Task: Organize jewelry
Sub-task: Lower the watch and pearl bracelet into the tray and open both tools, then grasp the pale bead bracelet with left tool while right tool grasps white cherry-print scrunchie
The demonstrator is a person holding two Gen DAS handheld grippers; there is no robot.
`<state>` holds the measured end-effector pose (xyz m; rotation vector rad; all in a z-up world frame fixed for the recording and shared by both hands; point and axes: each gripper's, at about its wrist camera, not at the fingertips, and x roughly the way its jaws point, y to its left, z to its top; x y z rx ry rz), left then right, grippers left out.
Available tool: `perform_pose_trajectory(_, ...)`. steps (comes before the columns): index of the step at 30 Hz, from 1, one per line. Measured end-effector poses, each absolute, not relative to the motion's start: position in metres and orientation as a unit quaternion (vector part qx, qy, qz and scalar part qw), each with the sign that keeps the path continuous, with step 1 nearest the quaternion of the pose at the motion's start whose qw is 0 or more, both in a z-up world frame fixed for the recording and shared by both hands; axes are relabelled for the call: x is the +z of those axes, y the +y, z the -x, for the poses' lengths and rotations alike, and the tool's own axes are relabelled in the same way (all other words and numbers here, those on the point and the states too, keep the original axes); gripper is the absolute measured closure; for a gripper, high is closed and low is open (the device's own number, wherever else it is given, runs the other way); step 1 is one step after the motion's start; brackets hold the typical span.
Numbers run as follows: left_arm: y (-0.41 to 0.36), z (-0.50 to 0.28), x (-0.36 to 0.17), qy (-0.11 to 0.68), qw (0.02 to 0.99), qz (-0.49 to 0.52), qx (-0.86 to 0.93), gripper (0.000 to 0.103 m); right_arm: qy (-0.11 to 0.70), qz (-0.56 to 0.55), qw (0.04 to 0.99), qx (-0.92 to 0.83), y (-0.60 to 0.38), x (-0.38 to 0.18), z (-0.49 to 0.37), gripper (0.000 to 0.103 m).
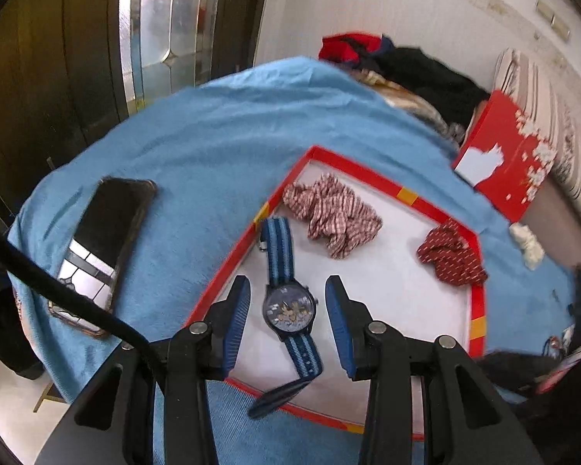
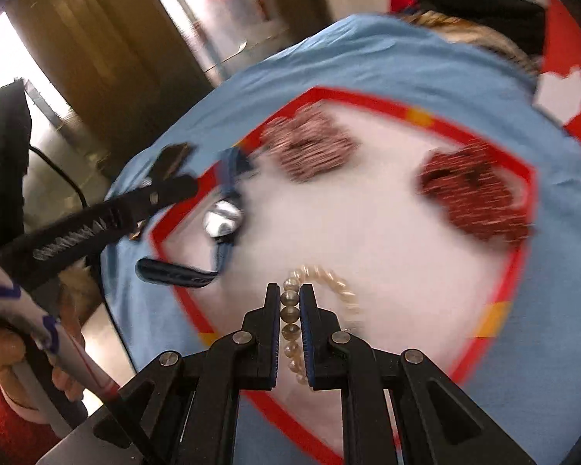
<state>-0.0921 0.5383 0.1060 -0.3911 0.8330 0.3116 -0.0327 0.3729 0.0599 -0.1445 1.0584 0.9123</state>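
Right gripper (image 2: 290,294): jaws nearly closed, clamped on a pearl bracelet (image 2: 321,286); the free loop curls off toward 1 o'clock over the white floor of the red-rimmed tray (image 2: 368,97).

Left gripper (image 1: 287,288): jaws part open, empty, straddling the watch (image 1: 290,308) without touching. Strap axis runs 11 to 5 o'clock, between the jaws. Left is nearer the watch.
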Motion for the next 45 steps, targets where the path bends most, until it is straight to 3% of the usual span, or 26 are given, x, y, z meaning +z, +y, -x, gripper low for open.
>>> perform_pose_trajectory(3,0.54,0.103,0.121,0.382,0.89,0.192,0.158,0.064,0.501,0.059,0.738,0.448,0.388,0.054,0.04,0.09)
perform_pose_trajectory(7,0.534,0.116,0.138,0.365,0.898,0.176,0.171,0.061,0.486,0.041,0.745,0.455,0.372,0.07,0.048,0.067)
perform_pose_trajectory(13,0.495,0.121,0.141,0.372,0.905,0.139,0.153,0.06,0.464,0.039,0.792,0.394,0.289,0.087,0.053,0.066)
perform_pose_trajectory(20,0.417,0.113,0.126,0.402,0.903,0.134,0.079,0.06,0.473,0.033,0.836,0.275,0.14,0.066,0.081,0.065)
perform_pose_trajectory(30,0.302,0.091,0.106,0.446,0.888,0.113,0.012,0.06,0.483,-0.059,0.868,0.101,-0.075,0.047,0.12,0.065)
perform_pose_trajectory(45,0.109,0.041,0.074,0.503,0.851,0.064,-0.133,0.058,0.444,-0.136,0.884,0.045,-0.173,0.035,0.107,0.064)
